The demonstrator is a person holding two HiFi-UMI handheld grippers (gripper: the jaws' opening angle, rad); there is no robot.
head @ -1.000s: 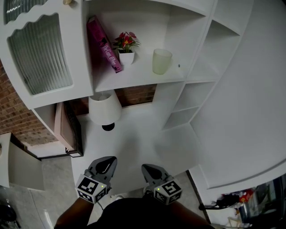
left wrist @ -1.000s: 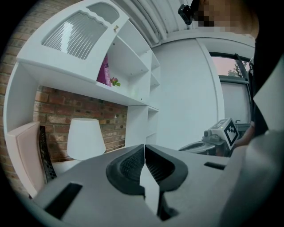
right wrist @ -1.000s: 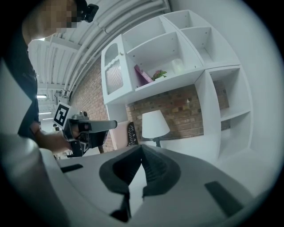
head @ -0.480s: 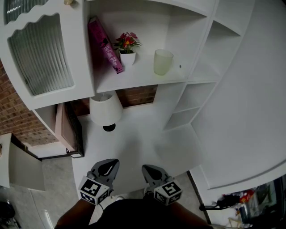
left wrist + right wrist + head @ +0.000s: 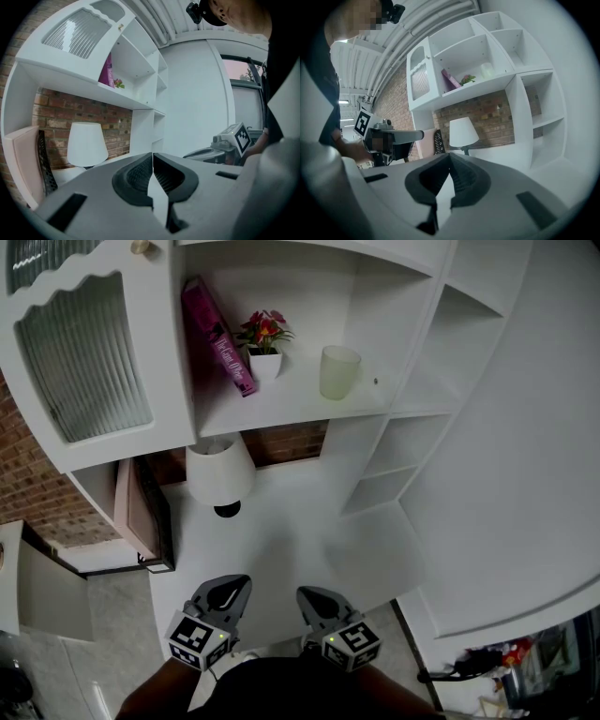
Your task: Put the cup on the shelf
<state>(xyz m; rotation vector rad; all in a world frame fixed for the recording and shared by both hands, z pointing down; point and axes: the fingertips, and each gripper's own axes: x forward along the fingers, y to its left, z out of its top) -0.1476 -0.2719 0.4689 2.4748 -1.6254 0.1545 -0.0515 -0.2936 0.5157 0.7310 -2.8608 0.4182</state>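
A pale translucent cup (image 5: 338,371) stands upright on the white shelf board (image 5: 291,411), right of a small flower pot. The right gripper view shows the same cup (image 5: 487,70) high on that shelf. Both grippers are low in the head view, close to the person's body and far from the cup. My left gripper (image 5: 228,585) is shut, its jaws meeting with nothing between them (image 5: 152,157). My right gripper (image 5: 309,596) is also shut and holds nothing (image 5: 449,157). The two point level, side by side, over the near edge of the white counter (image 5: 300,540).
A pink book (image 5: 218,334) leans beside a potted flower (image 5: 263,348) on the same shelf. A white lamp (image 5: 219,472) stands on the counter below. A ribbed-glass cabinet door (image 5: 84,352) is at left, narrow side shelves (image 5: 394,460) at right, and a pink panel (image 5: 131,507) beside the counter.
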